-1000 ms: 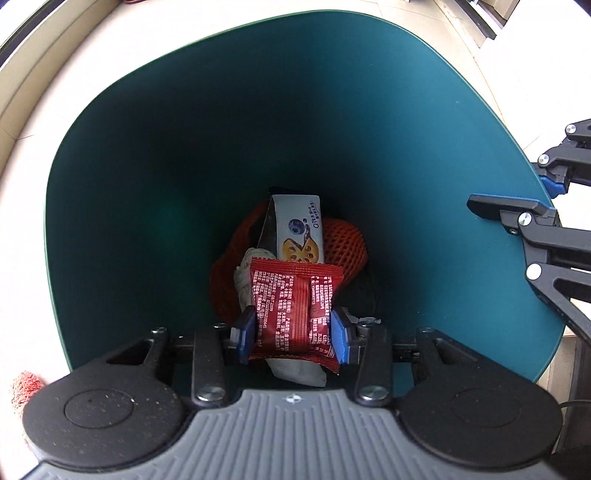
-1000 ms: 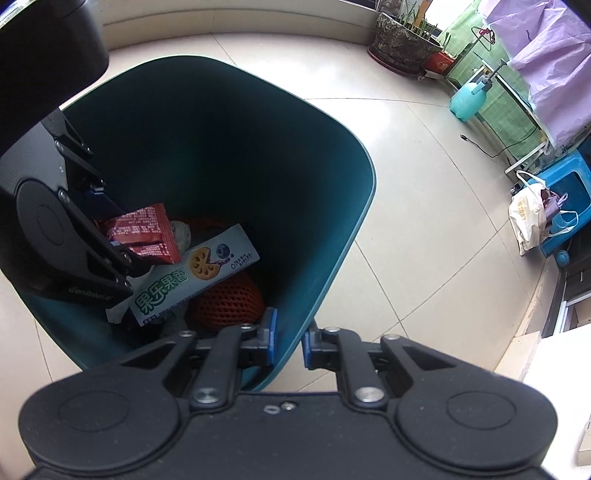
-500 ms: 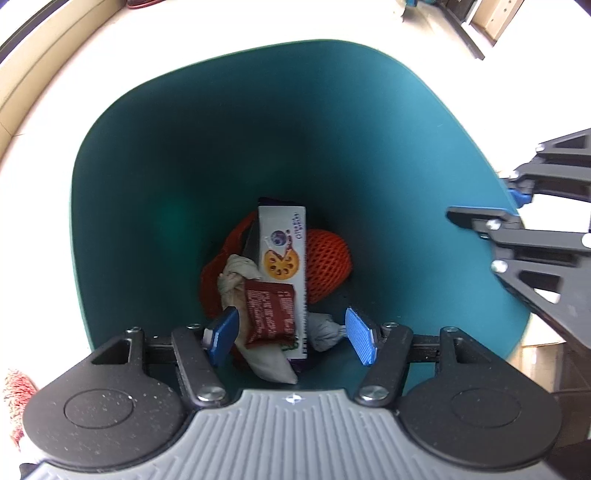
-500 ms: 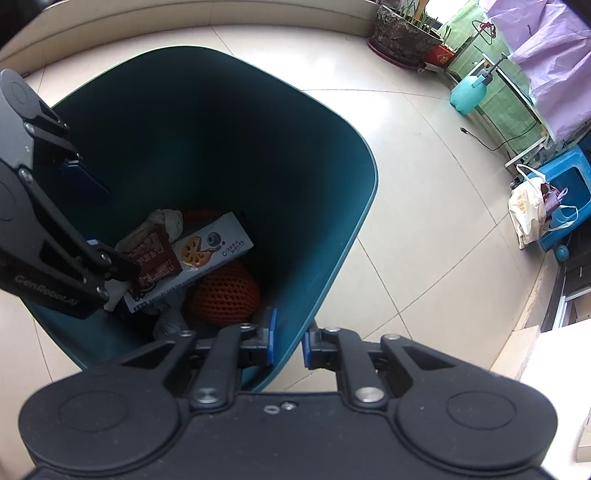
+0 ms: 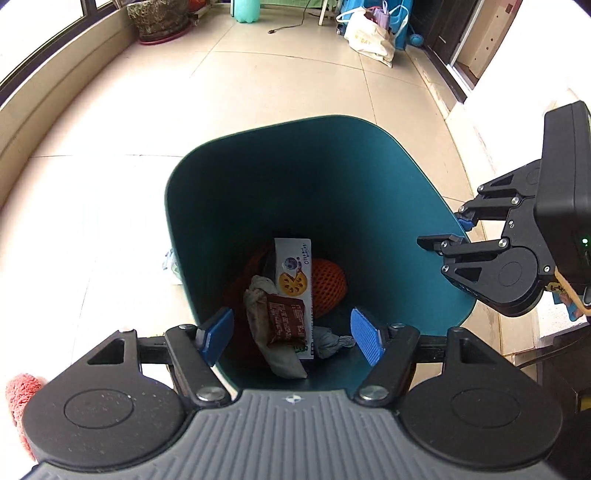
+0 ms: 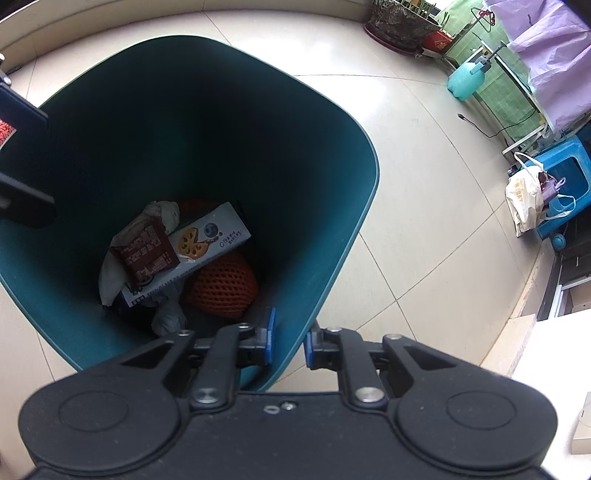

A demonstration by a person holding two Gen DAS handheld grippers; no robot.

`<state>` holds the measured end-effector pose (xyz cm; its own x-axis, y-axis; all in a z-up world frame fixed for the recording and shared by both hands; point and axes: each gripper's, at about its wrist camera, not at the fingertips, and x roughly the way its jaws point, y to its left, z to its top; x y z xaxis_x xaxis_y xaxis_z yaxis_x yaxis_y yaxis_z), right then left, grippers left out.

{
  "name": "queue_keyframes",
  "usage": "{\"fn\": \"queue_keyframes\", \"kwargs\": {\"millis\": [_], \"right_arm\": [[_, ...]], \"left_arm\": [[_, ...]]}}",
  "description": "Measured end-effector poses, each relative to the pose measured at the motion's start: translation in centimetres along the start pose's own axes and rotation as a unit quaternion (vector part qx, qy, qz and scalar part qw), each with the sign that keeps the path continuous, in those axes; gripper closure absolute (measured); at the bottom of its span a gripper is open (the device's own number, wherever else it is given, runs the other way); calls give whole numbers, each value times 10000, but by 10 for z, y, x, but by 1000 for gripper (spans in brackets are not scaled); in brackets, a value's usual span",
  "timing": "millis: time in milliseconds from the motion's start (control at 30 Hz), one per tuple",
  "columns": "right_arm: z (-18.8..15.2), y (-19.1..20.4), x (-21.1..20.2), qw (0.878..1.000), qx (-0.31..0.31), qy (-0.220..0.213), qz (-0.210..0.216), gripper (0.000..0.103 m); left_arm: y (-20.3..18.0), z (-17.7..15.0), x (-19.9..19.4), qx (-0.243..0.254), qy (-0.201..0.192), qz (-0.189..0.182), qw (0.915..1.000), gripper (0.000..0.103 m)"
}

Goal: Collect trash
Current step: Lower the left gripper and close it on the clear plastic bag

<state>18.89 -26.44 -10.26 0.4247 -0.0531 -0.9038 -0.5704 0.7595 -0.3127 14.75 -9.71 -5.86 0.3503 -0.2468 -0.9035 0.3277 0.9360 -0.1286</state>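
Note:
A teal trash bin (image 5: 369,192) stands on the tiled floor and also shows in the right wrist view (image 6: 332,147). Inside lie a red snack wrapper (image 5: 286,319) (image 6: 147,251), a white biscuit box (image 5: 293,266) (image 6: 207,240), an orange foam net (image 5: 327,288) (image 6: 225,288) and crumpled paper (image 5: 258,295). My left gripper (image 5: 291,334) is open and empty above the bin's near rim. My right gripper (image 6: 288,341) is shut on the bin's rim, one finger inside and one outside; it also shows at the right in the left wrist view (image 5: 461,229).
A plant pot (image 5: 159,18), a teal spray bottle (image 6: 467,79), a white bag (image 6: 524,194) by a blue stool (image 6: 565,173) and a purple cloth (image 6: 546,55) stand around the floor. A clear plastic scrap (image 5: 171,262) lies left of the bin.
My left gripper opened and dropped the red wrapper into the bin, then rose up and away from it. My right gripper kept its hold on the rim.

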Motion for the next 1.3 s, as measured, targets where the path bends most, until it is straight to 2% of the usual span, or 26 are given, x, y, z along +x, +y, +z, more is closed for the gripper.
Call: {"fn": "queue_keyframes", "kwargs": {"millis": [200, 267, 367, 600, 667, 900, 1200, 1300], "right_arm": [[0, 4, 0, 9999, -64, 131, -91, 86], [0, 4, 0, 9998, -37, 164, -82, 86], [0, 3, -1, 9998, -15, 196, -70, 86], [1, 3, -1, 9998, -18, 209, -40, 85], [2, 3, -1, 9998, -20, 208, -24, 85], [0, 0, -1, 9998, -34, 200, 53, 85], [-5, 4, 6, 9987, 15, 403, 315, 86], [-3, 4, 7, 9984, 2, 438, 349, 86]], "left_arm": [[25, -5, -25, -71, -260, -70, 9996, 33], [35, -5, -33, -97, -323, -3, 9994, 29], [54, -5, -43, -40, -442, 183, 9988, 28], [127, 4, -41, -218, -570, 586, 9964, 24], [147, 7, -30, -270, -535, 665, 9960, 24], [193, 12, 38, -150, -152, 473, 9987, 24], [185, 5, 144, 560, 194, 523, 9969, 24], [189, 8, 176, 562, 366, 500, 9965, 24]]}}
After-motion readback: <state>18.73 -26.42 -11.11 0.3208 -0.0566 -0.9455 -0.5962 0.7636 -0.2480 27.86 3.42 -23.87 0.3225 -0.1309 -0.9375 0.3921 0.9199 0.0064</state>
